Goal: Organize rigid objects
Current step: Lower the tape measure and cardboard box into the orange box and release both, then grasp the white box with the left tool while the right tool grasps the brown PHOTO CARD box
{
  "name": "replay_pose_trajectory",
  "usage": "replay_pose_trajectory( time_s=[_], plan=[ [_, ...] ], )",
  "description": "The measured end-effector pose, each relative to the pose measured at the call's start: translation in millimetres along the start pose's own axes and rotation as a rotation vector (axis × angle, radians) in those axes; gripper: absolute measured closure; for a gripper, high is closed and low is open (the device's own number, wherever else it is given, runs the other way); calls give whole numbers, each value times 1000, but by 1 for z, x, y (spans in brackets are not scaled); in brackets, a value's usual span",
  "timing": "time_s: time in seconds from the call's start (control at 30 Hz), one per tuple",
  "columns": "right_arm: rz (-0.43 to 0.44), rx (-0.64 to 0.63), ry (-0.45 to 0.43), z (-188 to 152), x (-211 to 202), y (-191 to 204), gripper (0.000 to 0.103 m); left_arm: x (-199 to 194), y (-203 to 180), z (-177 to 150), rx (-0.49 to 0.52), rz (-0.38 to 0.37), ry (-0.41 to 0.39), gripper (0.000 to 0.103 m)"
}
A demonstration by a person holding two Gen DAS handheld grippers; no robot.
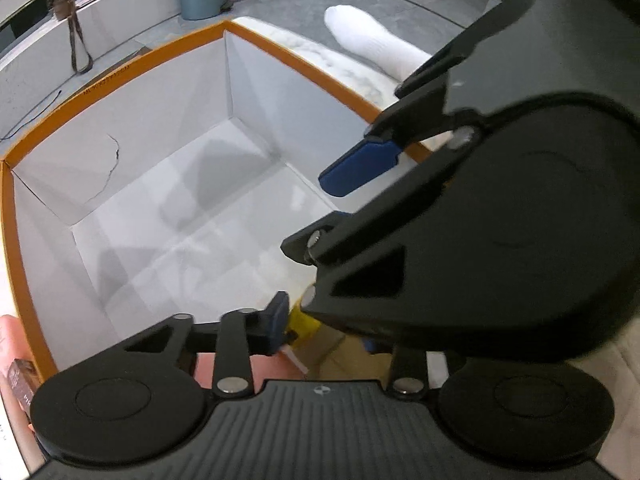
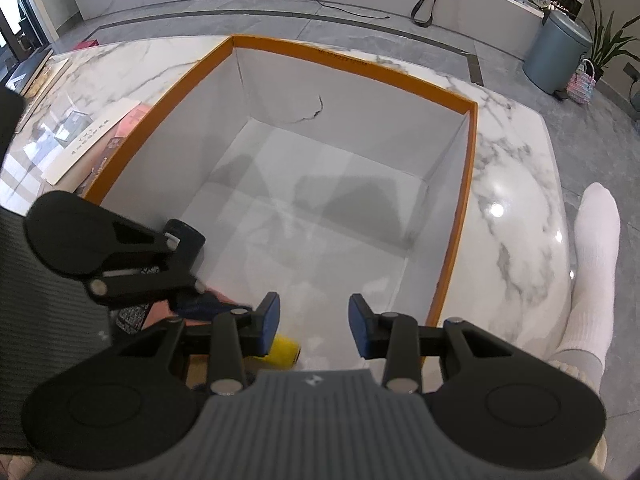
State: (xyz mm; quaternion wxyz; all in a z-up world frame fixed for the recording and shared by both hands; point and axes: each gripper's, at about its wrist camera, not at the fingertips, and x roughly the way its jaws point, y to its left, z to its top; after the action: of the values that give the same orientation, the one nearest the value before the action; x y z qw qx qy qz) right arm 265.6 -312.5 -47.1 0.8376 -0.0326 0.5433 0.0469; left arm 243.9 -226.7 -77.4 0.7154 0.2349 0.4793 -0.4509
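The right gripper (image 2: 313, 322), its blue pads spread wide and holding nothing, hangs over the near edge of the orange-rimmed white cardboard box (image 2: 454, 216); a yellow cylindrical object (image 2: 284, 350) lies just below and behind its left pad, near the box's near wall. The left gripper (image 2: 176, 264) crosses in just beside it, its grip unclear, though something dark sits at its pads. To place well, I judge each tool should lower over open floor ahead before letting go.

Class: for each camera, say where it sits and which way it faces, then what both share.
Left wrist: on the left gripper, facing down into the orange-rimmed box; the right gripper crosses its right side.
Right wrist: on the right gripper, facing down into the box; open fingers, left gripper at left.
Shared: box, socked foot.
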Motion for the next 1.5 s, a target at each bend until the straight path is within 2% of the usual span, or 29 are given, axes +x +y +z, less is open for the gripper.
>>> replay_pose_trajectory(
  time_s=[0.27, 0.4, 0.5, 0.6, 0.7, 0.87, 1.07, 1.23, 1.4, 1.43, 1.5],
  plan=[
    [-13, -2, 31, -5, -6, 10, 67, -20, -1, -9, 9, 39, -15, 66],
    [-14, 3, 67, -8, -3, 15, 82, -40, 4, -19, -2, 78, -48, 65],
    [0, 25, 97, -10, 2, 19, 87, -57, 9, -27, -22, 123, -84, 65],
    [-3, 25, 109, -10, 7, 26, 87, -71, 18, -35, -53, 168, -120, 65],
    [-11, 31, 120, -9, 17, 31, 91, -84, 35, -44, -97, 214, -149, 65],
    [-28, 27, 104, 0, 23, 39, 92, -112, 57, -64, -175, 278, -195, 65],
    [-20, 25, 138, 9, 38, 48, 92, -130, 89, -92, -281, 333, -193, 65],
    [-43, 15, 95, 21, 31, 57, 92, -127, 105, -115, -266, 331, -143, 65],
    [-54, -9, -17, 42, -3, 71, 91, -128, 111, -135, -226, 339, -135, 63],
    [-44, -14, -36, 45, -10, 75, 91, -126, 114, -138, -227, 344, -140, 62],
    [-13, -29, -77, 55, -23, 86, 91, -127, 122, -140, -249, 354, -156, 50]
  ],
)
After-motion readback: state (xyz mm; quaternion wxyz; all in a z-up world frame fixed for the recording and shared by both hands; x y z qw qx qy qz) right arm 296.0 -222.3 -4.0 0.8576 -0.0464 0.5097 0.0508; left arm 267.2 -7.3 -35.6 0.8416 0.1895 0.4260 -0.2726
